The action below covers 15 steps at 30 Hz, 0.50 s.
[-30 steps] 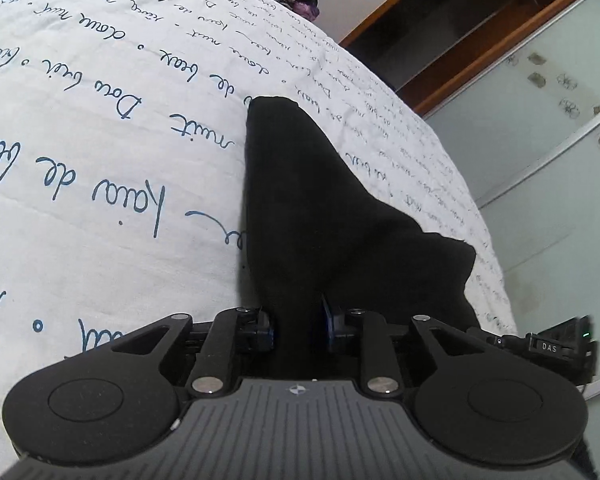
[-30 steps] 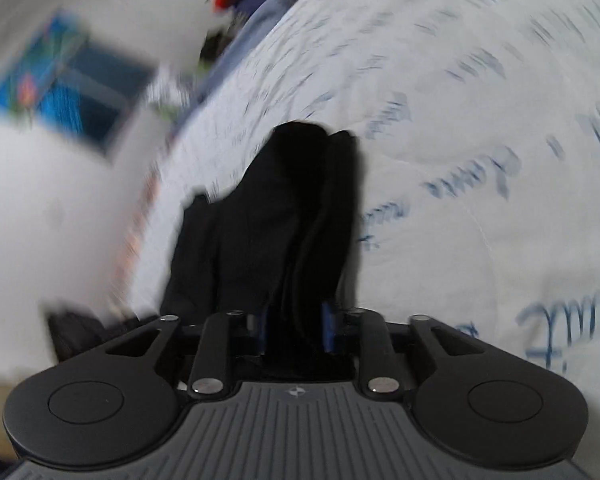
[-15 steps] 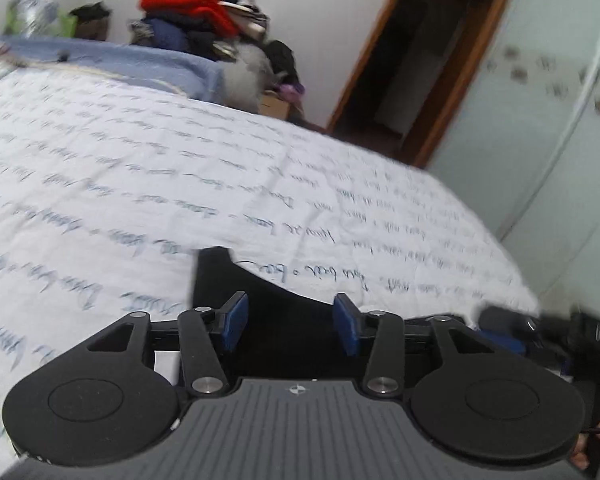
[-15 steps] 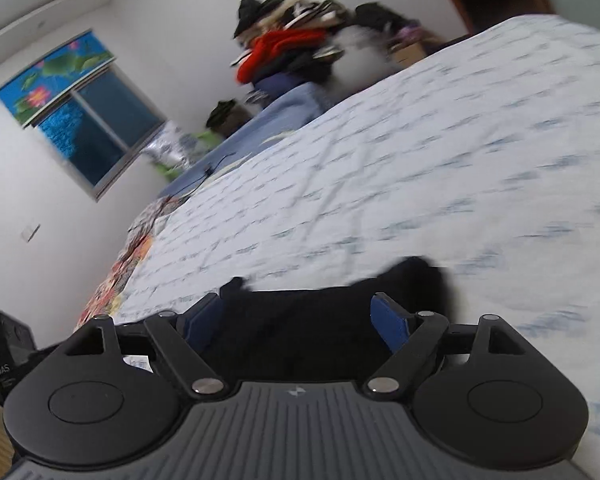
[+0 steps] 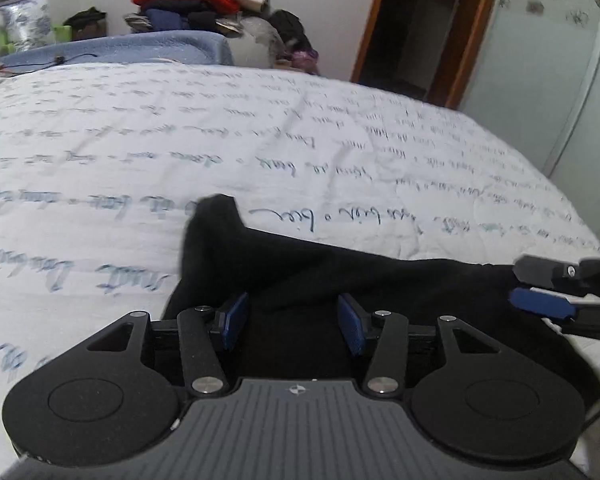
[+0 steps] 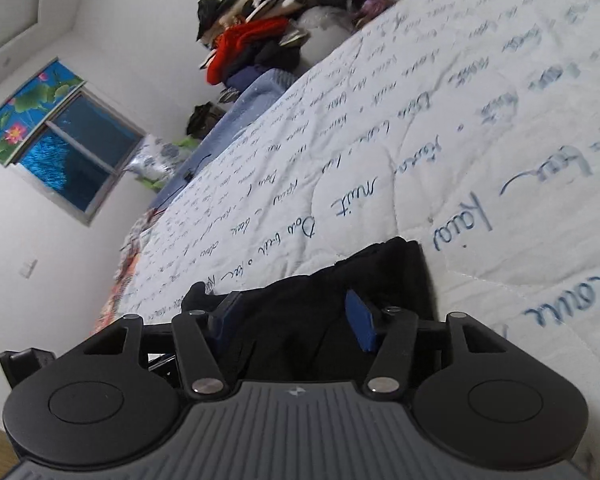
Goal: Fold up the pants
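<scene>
The black pants lie in a folded bundle on the near edge of the white quilt with blue handwriting. My left gripper is open, its blue pads either side of the cloth without pinching it. My right gripper is open too, just above the same bundle. The right gripper's fingertips show at the right edge of the left wrist view, beside the pants' right end.
A pile of clothes sits beyond the far end of the bed. A doorway and a frosted sliding wardrobe door stand at the right. A window is in the left wall.
Both grippers have let go of the pants and opened. The hanging pants now lie on the quilt. Both cameras have tilted up from looking down at the bed to looking across it.
</scene>
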Each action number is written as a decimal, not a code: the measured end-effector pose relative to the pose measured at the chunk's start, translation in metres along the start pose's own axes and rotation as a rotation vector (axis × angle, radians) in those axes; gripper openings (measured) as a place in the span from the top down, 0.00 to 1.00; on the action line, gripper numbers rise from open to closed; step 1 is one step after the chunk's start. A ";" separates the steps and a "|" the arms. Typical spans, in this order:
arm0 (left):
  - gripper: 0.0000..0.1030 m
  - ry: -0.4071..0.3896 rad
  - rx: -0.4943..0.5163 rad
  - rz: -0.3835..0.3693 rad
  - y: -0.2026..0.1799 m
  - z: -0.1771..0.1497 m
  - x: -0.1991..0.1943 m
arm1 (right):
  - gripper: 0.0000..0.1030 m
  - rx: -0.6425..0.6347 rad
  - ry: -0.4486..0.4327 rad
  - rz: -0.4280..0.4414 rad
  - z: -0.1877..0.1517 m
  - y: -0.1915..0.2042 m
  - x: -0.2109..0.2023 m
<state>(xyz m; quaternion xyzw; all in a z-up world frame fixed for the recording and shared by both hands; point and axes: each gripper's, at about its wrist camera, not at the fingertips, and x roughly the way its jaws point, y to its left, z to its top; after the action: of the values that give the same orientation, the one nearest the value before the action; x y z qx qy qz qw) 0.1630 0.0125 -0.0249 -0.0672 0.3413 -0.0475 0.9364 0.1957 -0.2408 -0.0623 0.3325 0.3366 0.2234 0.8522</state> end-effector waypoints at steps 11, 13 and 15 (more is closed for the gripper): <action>0.31 -0.026 0.106 0.067 -0.017 -0.037 -0.025 | 0.29 -0.262 -0.053 -0.121 -0.073 0.015 -0.037; 0.31 -0.021 0.105 0.069 -0.017 -0.036 -0.025 | 0.29 -0.234 -0.055 -0.129 -0.068 0.018 -0.043; 0.31 -0.019 0.105 0.068 -0.016 -0.036 -0.025 | 0.28 -0.230 -0.086 -0.141 -0.062 0.026 -0.050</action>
<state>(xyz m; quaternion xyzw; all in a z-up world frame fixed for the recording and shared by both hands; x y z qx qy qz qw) 0.1203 -0.0032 -0.0339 -0.0069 0.3314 -0.0327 0.9429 0.1132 -0.2273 -0.0563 0.2175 0.2942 0.1857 0.9120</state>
